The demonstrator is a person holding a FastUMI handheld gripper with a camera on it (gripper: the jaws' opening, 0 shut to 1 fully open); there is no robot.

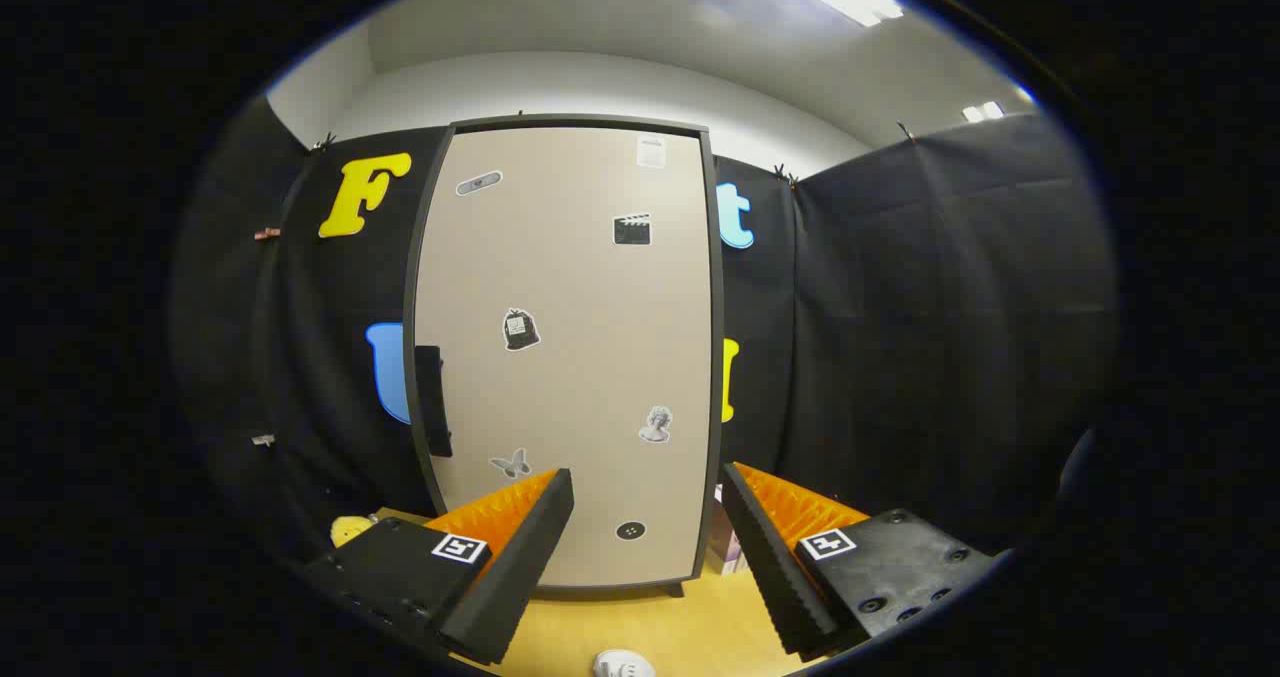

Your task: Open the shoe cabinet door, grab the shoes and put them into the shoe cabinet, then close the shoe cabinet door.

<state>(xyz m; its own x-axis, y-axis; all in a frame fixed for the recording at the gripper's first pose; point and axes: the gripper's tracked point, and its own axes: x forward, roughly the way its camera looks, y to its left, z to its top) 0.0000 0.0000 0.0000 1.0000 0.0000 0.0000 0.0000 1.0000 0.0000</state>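
Observation:
The shoe cabinet (565,357) stands upright ahead of me, a tall beige door in a dark frame, closed, with several small stickers on it. A dark handle (431,400) sits on the door's left edge at mid height. My gripper (648,487) is open, its two fingers spread wide in front of the cabinet's lower part, with nothing between them. A white shoe (624,665) lies on the wooden floor just below the gap between the fingers, mostly cut off.
Black cloth walls close the booth on both sides and behind the cabinet. A small yellow object (350,529) lies on the floor left of the cabinet. A pale box (725,547) stands by the cabinet's right foot. Wooden floor (640,617) stretches ahead.

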